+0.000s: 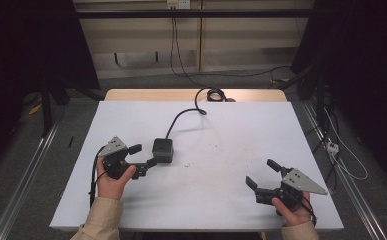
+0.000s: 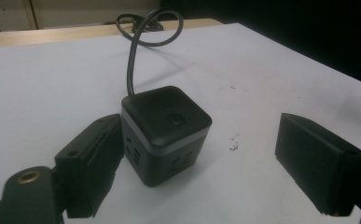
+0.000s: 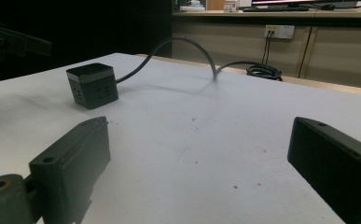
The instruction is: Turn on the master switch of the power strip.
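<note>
A black cube power socket (image 1: 163, 150) with a grey band sits on the white table top (image 1: 231, 125), left of centre. Its black cable (image 1: 181, 117) runs toward the far edge. My left gripper (image 1: 143, 155) is open right beside the cube. In the left gripper view the cube (image 2: 164, 133) stands just ahead of the left gripper (image 2: 199, 149), close against one jaw and well apart from the other. My right gripper (image 1: 261, 172) stands open near the front right, with only bare table between its jaws. In the right gripper view the cube (image 3: 93, 86) lies far off to the left.
The cable ends in a loose coil (image 1: 213, 94) on the wooden strip at the table's far edge. More cables lie on the floor at the right (image 1: 333, 147). Dark frames and floor rails flank the table on both sides.
</note>
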`<state>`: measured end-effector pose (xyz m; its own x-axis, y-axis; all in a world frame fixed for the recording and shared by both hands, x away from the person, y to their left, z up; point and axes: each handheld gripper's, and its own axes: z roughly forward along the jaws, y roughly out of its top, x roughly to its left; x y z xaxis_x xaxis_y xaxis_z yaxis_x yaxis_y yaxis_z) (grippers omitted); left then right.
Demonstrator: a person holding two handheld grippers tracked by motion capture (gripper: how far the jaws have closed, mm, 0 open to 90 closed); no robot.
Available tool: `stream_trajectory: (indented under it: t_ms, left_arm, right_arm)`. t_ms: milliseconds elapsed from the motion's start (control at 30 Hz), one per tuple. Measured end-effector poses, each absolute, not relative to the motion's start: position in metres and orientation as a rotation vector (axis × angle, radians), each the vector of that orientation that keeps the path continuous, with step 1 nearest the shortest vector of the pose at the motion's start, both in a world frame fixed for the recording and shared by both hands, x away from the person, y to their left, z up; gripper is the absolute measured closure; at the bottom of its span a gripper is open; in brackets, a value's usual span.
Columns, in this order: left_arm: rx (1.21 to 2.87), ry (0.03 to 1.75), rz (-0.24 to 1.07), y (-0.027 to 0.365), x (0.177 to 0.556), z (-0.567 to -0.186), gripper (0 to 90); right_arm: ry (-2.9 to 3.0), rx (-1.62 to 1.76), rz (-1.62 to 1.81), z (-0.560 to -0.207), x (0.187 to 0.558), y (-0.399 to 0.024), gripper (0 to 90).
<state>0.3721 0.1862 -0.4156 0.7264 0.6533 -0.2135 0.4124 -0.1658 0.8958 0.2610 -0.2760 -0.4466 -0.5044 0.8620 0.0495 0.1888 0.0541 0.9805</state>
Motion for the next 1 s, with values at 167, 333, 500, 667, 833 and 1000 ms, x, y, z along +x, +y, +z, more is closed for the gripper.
stream_trajectory:
  t_ms: [167,333,500,667,833,1000]
  left_arm:
    - [1.79,0.823,0.255,0.193,0.367,-0.418,12.2]
    - [1.787,0.824,0.268,0.198,0.364,-0.419,11.5]
    - [1.796,0.82,0.275,0.202,0.362,-0.42,10.9]
    - [1.811,0.824,0.282,0.206,0.359,-0.422,10.2]
    - [1.818,0.822,0.295,0.21,0.356,-0.423,10.2]
    - [1.816,0.828,0.298,0.214,0.354,-0.425,10.2]
  right_arm:
    - [1.757,1.053,1.491,-0.447,0.261,-0.275,5.0]
    - [1.758,1.053,1.49,-0.446,0.261,-0.275,5.0]
    - [1.758,1.053,1.491,-0.447,0.261,-0.275,5.0]
    - [1.757,1.052,1.492,-0.447,0.261,-0.275,5.0]
    - [1.758,1.053,1.492,-0.447,0.262,-0.275,4.9]
    - [1.759,1.053,1.493,-0.447,0.262,-0.275,5.0]
